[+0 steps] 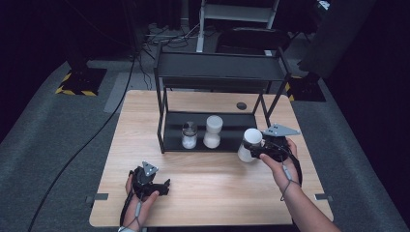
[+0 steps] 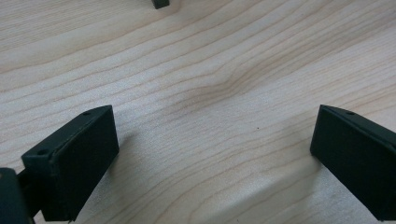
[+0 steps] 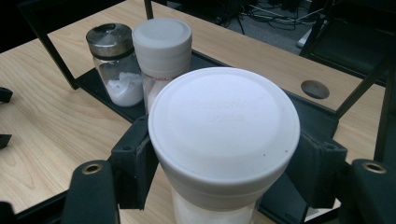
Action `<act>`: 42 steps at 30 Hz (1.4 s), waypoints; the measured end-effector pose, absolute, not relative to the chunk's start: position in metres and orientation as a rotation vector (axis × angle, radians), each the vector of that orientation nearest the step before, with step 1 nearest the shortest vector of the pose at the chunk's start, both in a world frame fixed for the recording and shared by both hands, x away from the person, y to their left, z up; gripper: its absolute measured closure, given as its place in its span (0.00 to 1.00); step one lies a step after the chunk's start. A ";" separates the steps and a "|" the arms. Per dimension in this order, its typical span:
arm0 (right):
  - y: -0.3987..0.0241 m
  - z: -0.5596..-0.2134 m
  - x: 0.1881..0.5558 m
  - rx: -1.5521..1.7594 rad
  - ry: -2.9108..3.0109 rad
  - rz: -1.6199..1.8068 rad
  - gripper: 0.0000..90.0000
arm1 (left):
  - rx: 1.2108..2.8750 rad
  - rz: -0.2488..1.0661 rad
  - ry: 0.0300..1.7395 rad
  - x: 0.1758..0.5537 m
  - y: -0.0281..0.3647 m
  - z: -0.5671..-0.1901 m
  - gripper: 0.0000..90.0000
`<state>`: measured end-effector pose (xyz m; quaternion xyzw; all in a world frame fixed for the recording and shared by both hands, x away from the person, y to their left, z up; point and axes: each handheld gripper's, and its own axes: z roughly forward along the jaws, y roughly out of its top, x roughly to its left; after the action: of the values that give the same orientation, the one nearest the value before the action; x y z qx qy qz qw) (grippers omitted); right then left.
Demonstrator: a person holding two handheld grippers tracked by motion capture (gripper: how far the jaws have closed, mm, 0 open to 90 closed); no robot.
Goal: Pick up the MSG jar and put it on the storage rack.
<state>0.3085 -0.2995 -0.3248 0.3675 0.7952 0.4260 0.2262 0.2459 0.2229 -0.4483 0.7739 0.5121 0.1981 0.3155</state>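
White-capped jar (image 1: 249, 144), rigid, smooth, likely slippery: you are clamping it below the cap with the right tool (image 1: 265, 151), beside the shelf (image 1: 170, 135). Left tool (image 1: 155, 185) is resting released on the counter (image 1: 217, 183).

The table (image 1: 208, 193) was of light wood with a wavy brown grain. The rack (image 1: 220, 67) on it was black. The jar (image 1: 249, 145) in the right gripper (image 1: 258, 151) was white, with a white lid, and both the right gripper and the left gripper (image 1: 162, 186) were black, each with a grey plate on top. On the lower shelf, the shaker (image 1: 189, 135) was of clear glass with a silver cap and white powder inside. The grinder (image 1: 212, 131) beside it was white. The floor (image 1: 58, 125) was grey, with yellow-black stripes at two corners.
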 end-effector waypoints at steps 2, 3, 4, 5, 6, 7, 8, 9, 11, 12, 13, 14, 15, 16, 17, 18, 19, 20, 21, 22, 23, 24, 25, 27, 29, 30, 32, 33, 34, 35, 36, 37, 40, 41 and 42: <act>-0.299 -0.323 0.310 1.012 2.192 1.176 0.37 | 2.039 0.522 1.349 0.246 0.223 -0.448 0.00; -0.299 -0.321 0.312 1.010 2.193 1.176 0.37 | 2.039 0.522 1.349 0.246 0.223 -0.448 0.00; -0.299 -0.320 0.313 1.010 2.193 1.176 0.37 | 2.039 0.522 1.349 0.246 0.223 -0.448 0.00; -0.299 -0.318 0.314 1.007 2.193 1.178 0.37 | 2.039 0.522 1.349 0.246 0.223 -0.448 0.00; -0.299 -0.318 0.315 1.008 2.192 1.179 0.37 | 2.039 0.522 1.349 0.246 0.223 -0.448 0.00; -0.299 -0.317 0.317 1.007 2.192 1.181 0.37 | 2.038 0.522 1.349 0.246 0.223 -0.448 0.00; -0.299 -0.315 0.319 1.008 2.192 1.184 0.37 | 2.038 0.522 1.349 0.246 0.223 -0.448 0.00; -0.298 -0.314 0.321 1.007 2.193 1.186 0.37 | 2.038 0.522 1.349 0.246 0.223 -0.448 0.00; -0.298 -0.313 0.324 1.007 2.191 1.188 0.37 | 2.039 0.522 1.349 0.246 0.223 -0.448 0.00; -0.297 -0.312 0.326 1.006 2.192 1.187 0.37 | 2.039 0.521 1.349 0.246 0.223 -0.448 0.00; -0.296 -0.311 0.328 1.004 2.191 1.187 0.37 | 2.039 0.521 1.349 0.246 0.223 -0.448 0.00; -0.296 -0.311 0.330 1.003 2.190 1.187 0.37 | 2.039 0.521 1.349 0.246 0.223 -0.448 0.00; -0.295 -0.310 0.331 1.000 2.189 1.186 0.37 | 2.039 0.521 1.349 0.246 0.223 -0.448 0.00; -0.295 -0.310 0.333 1.001 2.188 1.186 0.37 | 2.039 0.522 1.349 0.246 0.223 -0.448 0.00; -0.294 -0.310 0.335 1.001 2.186 1.186 0.37 | 2.039 0.521 1.349 0.246 0.223 -0.448 0.00; -0.294 -0.310 0.338 1.000 2.185 1.186 0.37 | 2.039 0.521 1.349 0.246 0.223 -0.448 0.00; -0.294 -0.311 0.340 1.002 2.184 1.183 0.37 | 2.039 0.522 1.349 0.246 0.223 -0.448 0.00; -0.293 -0.311 0.342 1.009 2.183 1.181 0.37 | 2.039 0.522 1.349 0.246 0.223 -0.448 0.00; -0.292 -0.312 0.345 1.011 2.183 1.176 0.37 | 2.039 0.521 1.349 0.246 0.223 -0.448 0.00; -0.292 -0.313 0.348 1.011 2.181 1.174 0.37 | 2.039 0.522 1.349 0.246 0.223 -0.448 0.00; -0.291 -0.314 0.350 1.011 2.180 1.171 0.37 | 2.039 0.522 1.349 0.246 0.223 -0.448 0.00; -0.291 -0.314 0.352 1.019 2.179 1.168 0.37 | 2.039 0.522 1.349 0.246 0.223 -0.448 0.00; -0.290 -0.315 0.355 1.022 2.176 1.167 0.37 | 2.039 0.521 1.349 0.246 0.223 -0.448 0.00; -0.290 -0.318 0.360 1.030 2.174 1.164 0.37 | 2.039 0.522 1.349 0.246 0.223 -0.448 0.00; -0.288 -0.320 0.364 1.043 2.171 1.157 0.37 | 2.039 0.521 1.349 0.246 0.223 -0.448 0.00; -0.288 -0.322 0.366 1.045 2.169 1.153 0.37 | 2.039 0.522 1.349 0.246 0.223 -0.448 0.00; -0.286 -0.325 0.370 1.053 2.169 1.148 0.37 | 2.039 0.522 1.349 0.246 0.223 -0.448 0.00; -0.285 -0.327 0.372 1.059 2.169 1.147 0.37 | 2.039 0.521 1.349 0.246 0.223 -0.448 0.00; -0.284 -0.328 0.373 1.059 2.170 1.146 0.37 | 2.039 0.521 1.349 0.246 0.223 -0.448 0.00; -0.283 -0.330 0.374 1.058 2.172 1.146 0.37 | 2.039 0.521 1.349 0.246 0.223 -0.448 0.00; -0.282 -0.332 0.375 1.060 2.174 1.146 0.37 | 2.039 0.521 1.349 0.246 0.223 -0.448 0.00; -0.282 -0.333 0.376 1.064 2.175 1.147 0.37 | 2.039 0.521 1.349 0.246 0.223 -0.448 0.00; -0.279 -0.338 0.379 1.063 2.184 1.143 0.37 | 2.039 0.521 1.349 0.246 0.223 -0.448 0.00; -0.279 -0.340 0.380 1.064 2.187 1.143 0.37 | 2.039 0.521 1.349 0.246 0.223 -0.448 0.00; -0.278 -0.342 0.381 1.066 2.188 1.144 0.37 | 2.039 0.521 1.349 0.246 0.223 -0.448 0.00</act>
<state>0.3813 -0.2778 -0.3415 0.3862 0.7930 0.4145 0.2241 0.2460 0.2230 -0.4483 0.7741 0.5120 0.1979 0.3154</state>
